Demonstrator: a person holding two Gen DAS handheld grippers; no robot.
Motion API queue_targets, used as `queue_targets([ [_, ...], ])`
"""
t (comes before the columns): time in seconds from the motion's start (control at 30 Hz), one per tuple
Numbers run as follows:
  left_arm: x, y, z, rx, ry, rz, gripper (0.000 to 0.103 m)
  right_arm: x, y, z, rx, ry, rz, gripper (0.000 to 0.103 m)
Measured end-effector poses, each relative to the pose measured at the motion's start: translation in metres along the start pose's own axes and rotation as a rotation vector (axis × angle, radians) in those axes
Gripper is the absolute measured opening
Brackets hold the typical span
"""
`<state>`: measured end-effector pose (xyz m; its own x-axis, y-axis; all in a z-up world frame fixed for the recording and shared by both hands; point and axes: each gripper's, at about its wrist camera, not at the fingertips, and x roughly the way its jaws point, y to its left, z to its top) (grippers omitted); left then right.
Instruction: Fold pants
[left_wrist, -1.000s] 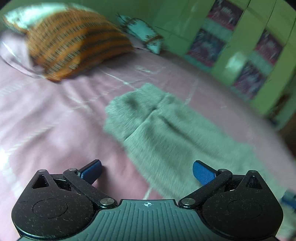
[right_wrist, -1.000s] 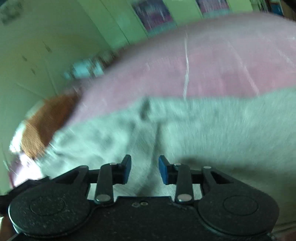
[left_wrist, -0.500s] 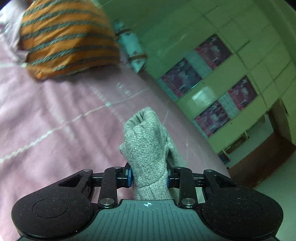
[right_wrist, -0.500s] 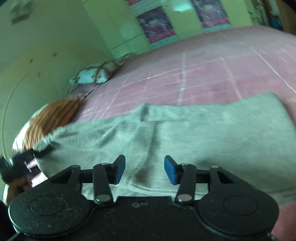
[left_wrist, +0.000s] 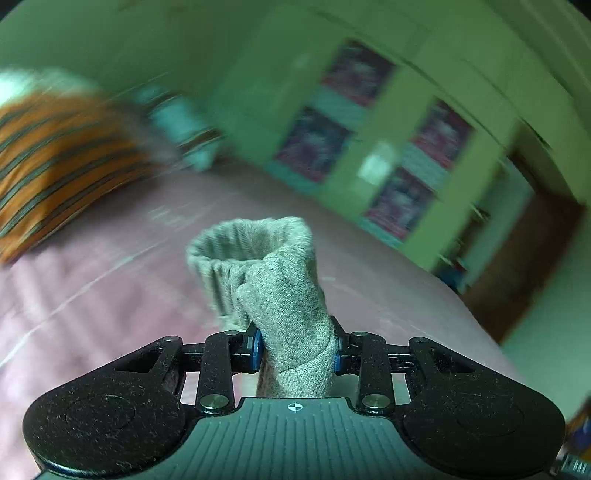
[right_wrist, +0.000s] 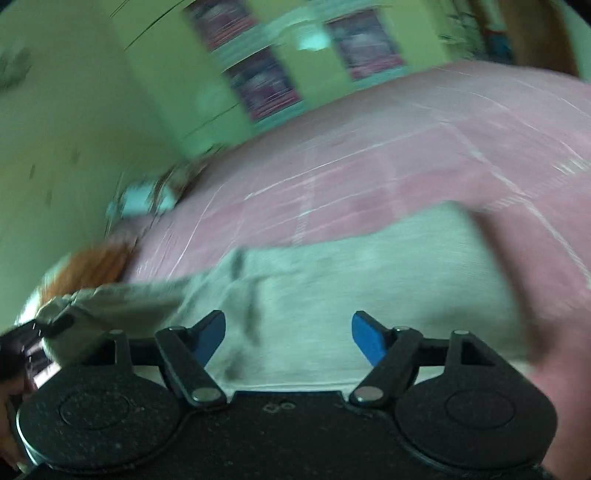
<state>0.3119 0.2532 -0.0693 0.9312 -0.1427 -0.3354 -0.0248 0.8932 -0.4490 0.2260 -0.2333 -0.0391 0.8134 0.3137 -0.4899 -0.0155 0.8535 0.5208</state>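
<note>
We are gripping a bunched, ribbed cuff of the grey knit pants (left_wrist: 280, 291) in the left hand-held gripper (left_wrist: 295, 347), whose blue pads are pressing narrow on the fabric from both sides, so that the cuff is standing up in front of it like a soft open tube. In the right wrist view, the rest of the pants (right_wrist: 369, 288) are lying flat on the pink checked bedsheet (right_wrist: 406, 158), their long axis running across the picture from the cuff end at the left toward the wider end at the right. The right hand-held gripper (right_wrist: 288, 336) is hovering just above that grey cloth with its jaws opening wide and nothing pinched between them; the fabric is lying directly ahead of and below it. We are judging that the right hand is the nearer one to the flat middle section, while the left is carrying the leg end. The knit looks soft, thick and floppy, so it will likely sag. An orange striped pillow (left_wrist: 62, 158) is resting at the bed's far end.
</note>
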Motion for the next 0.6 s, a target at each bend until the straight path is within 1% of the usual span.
queue_targets([
  [0.07, 0.01, -0.056, -0.002, 0.118, 0.002, -0.03, 0.034, -0.013, -0.027, 0.006, 0.09, -0.026, -0.006, 0.067],
  [0.13, 0.023, -0.11, -0.008, 0.225, 0.03, -0.075, 0.034, -0.024, -0.053, 0.012, 0.163, -0.051, -0.011, 0.067],
  [0.17, 0.034, -0.143, -0.017, 0.284, 0.049, -0.1, 0.034, -0.029, -0.067, 0.015, 0.196, -0.063, -0.015, 0.067],
  [0.2, 0.04, -0.167, -0.024, 0.317, 0.065, -0.123, 0.034, -0.034, -0.079, 0.017, 0.22, -0.074, -0.02, 0.067],
  [0.27, 0.057, -0.225, -0.049, 0.385, 0.109, -0.21, 0.034, -0.046, -0.106, 0.021, 0.269, -0.1, -0.033, 0.067],
  [0.3, 0.061, -0.251, -0.065, 0.405, 0.136, -0.257, 0.037, -0.051, -0.117, 0.023, 0.287, -0.112, -0.04, 0.067],
  [0.33, 0.065, -0.276, -0.082, 0.423, 0.173, -0.303, 0.041, -0.058, -0.127, 0.024, 0.303, -0.123, -0.045, 0.067],
  [0.37, 0.071, -0.295, -0.099, 0.44, 0.22, -0.333, 0.06, -0.064, -0.14, 0.027, 0.319, -0.133, -0.055, 0.068],
  [0.4, 0.078, -0.311, -0.115, 0.461, 0.273, -0.328, 0.082, -0.068, -0.152, 0.029, 0.34, -0.135, -0.068, 0.069],
  [0.43, 0.08, -0.32, -0.129, 0.475, 0.291, -0.272, 0.086, -0.071, -0.164, 0.031, 0.366, -0.136, -0.075, 0.069],
  [0.47, 0.075, -0.32, -0.136, 0.468, 0.262, -0.233, 0.088, -0.071, -0.172, 0.032, 0.385, -0.138, -0.075, 0.069],
  [0.5, 0.07, -0.315, -0.136, 0.441, 0.254, -0.236, 0.088, -0.073, -0.177, 0.032, 0.398, -0.139, -0.068, 0.069],
  [0.57, 0.057, -0.291, -0.125, 0.342, 0.248, -0.24, 0.088, -0.074, -0.183, 0.031, 0.406, -0.144, -0.03, 0.069],
  [0.6, 0.051, -0.278, -0.117, 0.318, 0.237, -0.231, 0.088, -0.072, -0.182, 0.029, 0.408, -0.14, -0.007, 0.069],
])
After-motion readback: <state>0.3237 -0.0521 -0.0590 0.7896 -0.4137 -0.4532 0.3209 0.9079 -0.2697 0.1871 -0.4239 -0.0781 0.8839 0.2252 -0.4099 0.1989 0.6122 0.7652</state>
